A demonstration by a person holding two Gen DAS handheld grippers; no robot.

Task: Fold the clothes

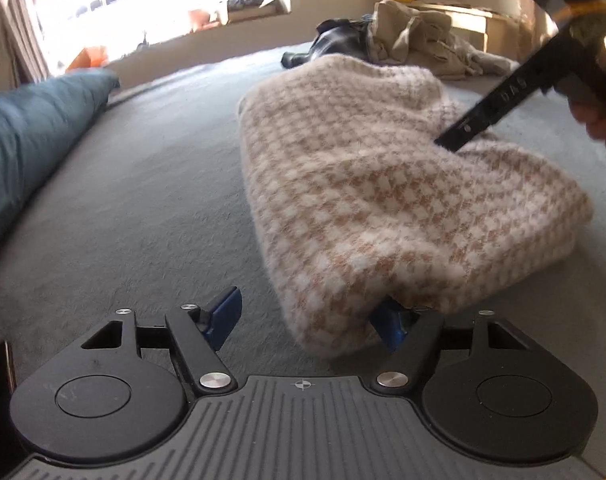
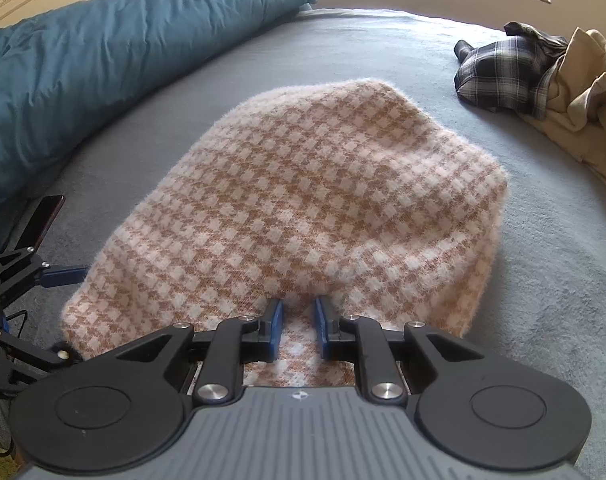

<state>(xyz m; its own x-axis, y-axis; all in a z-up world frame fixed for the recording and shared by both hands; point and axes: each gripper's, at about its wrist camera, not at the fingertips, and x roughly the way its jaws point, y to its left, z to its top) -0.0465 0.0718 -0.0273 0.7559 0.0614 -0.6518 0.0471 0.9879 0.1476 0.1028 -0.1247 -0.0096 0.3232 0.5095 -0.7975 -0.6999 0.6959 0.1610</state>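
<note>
A fuzzy pink-and-tan checked sweater (image 1: 367, 168) lies folded in a thick bundle on the grey bed cover (image 1: 143, 200); it also fills the middle of the right wrist view (image 2: 303, 200). My left gripper (image 1: 307, 316) is open at the bundle's near corner, its right finger tucked under the fabric. The left gripper also shows at the left edge of the right wrist view (image 2: 55, 276). My right gripper (image 2: 299, 320) has its jaws a narrow gap apart over the sweater's near edge, with fabric lying between the pads. It also shows in the left wrist view (image 1: 463, 130), touching the sweater's right side.
A rolled teal duvet (image 2: 103, 68) lies along the left side of the bed. A dark plaid shirt (image 2: 499, 72) and a beige garment (image 2: 583, 108) lie in a heap at the far right. A bright window sill (image 1: 163, 12) and a wall stand behind.
</note>
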